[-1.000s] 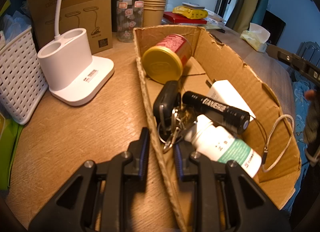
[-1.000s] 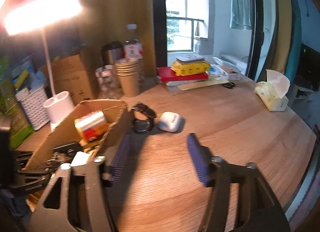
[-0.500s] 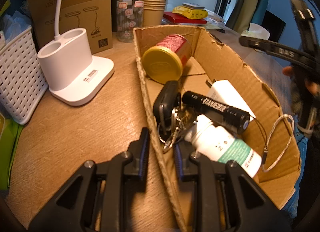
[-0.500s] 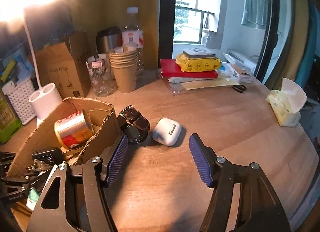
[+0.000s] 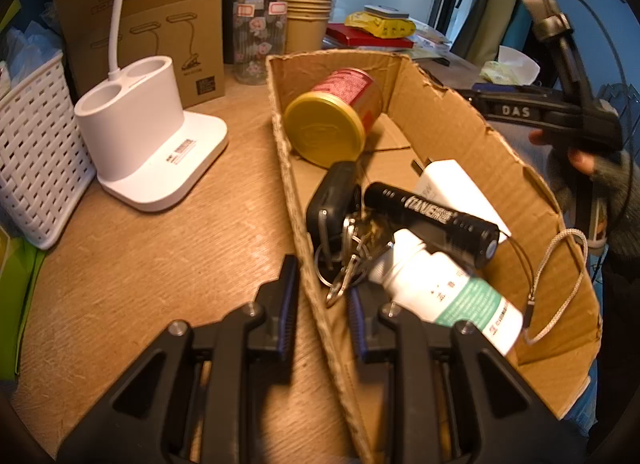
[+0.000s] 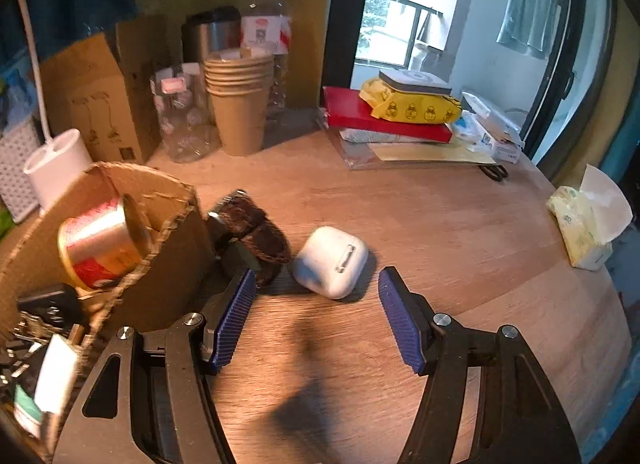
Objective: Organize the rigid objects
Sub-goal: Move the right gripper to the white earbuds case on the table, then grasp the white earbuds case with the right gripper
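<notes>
Corrugated cardboard box (image 5: 472, 115) on wood-grain worktop (image 5: 180, 248) holds glossy round tin (image 5: 336, 119), black ribbed flashlight (image 5: 432, 219), white plastic bottle (image 5: 444, 292), keys (image 5: 344, 248). Left tool (image 5: 320, 300) clenched on box's ragged side wall. Right tool (image 6: 316, 320) released, ridged blue pads apart, just short of smooth rounded white earbud case (image 6: 332, 260); brown textured-strap watch (image 6: 252, 232) beside it, against box.

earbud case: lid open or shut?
Shut. In the right wrist view the earbud case lies on the table with its lid seam closed and the hinge facing up; no earbuds show.
</notes>
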A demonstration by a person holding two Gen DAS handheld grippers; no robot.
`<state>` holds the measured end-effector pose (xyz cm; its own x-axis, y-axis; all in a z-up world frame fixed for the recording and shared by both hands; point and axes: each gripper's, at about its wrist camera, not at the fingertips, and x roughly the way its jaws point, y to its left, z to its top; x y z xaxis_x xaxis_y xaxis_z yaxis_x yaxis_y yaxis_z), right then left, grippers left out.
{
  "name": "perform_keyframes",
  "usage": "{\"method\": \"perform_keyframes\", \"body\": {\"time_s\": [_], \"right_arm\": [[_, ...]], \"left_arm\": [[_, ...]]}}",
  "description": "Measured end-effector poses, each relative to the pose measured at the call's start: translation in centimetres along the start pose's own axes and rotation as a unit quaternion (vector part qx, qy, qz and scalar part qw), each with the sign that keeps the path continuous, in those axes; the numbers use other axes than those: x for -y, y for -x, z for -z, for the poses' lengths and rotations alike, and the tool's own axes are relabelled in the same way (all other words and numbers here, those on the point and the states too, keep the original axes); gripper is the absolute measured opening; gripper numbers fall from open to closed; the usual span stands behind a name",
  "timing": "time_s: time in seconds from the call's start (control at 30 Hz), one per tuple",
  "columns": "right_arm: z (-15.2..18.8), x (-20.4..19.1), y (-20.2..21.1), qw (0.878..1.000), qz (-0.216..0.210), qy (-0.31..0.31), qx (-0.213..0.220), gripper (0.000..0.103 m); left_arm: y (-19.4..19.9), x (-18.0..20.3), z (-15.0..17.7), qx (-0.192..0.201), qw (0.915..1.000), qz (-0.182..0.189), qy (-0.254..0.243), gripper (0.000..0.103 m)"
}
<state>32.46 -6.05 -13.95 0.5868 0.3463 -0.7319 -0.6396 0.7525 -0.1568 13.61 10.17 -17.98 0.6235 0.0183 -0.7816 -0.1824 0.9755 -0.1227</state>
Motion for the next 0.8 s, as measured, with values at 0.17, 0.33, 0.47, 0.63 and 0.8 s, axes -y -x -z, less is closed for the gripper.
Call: {"method": "perform_keyframes", "body": {"time_s": [0.17, 0.33, 0.47, 0.63, 0.8], "right_arm": [[0.1, 1.1, -2.0, 0.999, 0.011, 0.01, -0.029, 0.067], [-0.1, 1.8, -3.6, 0.999, 0.002, 0.007, -0.046, 0.067], [-0.4, 1.8, -4.4, 0.999, -0.011, 0.005, -0.047, 0.069], [-0.9, 2.0, -5.4, 0.998, -0.026, -0.002, -0.051, 0.07], [-1.6, 2.0, -6.5, 0.998, -0.028, 0.005, -0.052, 0.07]], "left_arm": [[0.0, 0.0, 0.0, 0.0, 1.0, 0.0, 0.0, 0.025], [0.0, 0.0, 0.0, 0.0, 1.0, 0.0, 0.0, 0.025], [0.0, 0.0, 0.0, 0.0, 1.0, 0.001, 0.0, 0.025], [0.0, 0.0, 0.0, 0.0, 1.0, 0.001, 0.0, 0.025], [0.0, 0.0, 0.0, 0.0, 1.0, 0.001, 0.0, 0.025]]}}
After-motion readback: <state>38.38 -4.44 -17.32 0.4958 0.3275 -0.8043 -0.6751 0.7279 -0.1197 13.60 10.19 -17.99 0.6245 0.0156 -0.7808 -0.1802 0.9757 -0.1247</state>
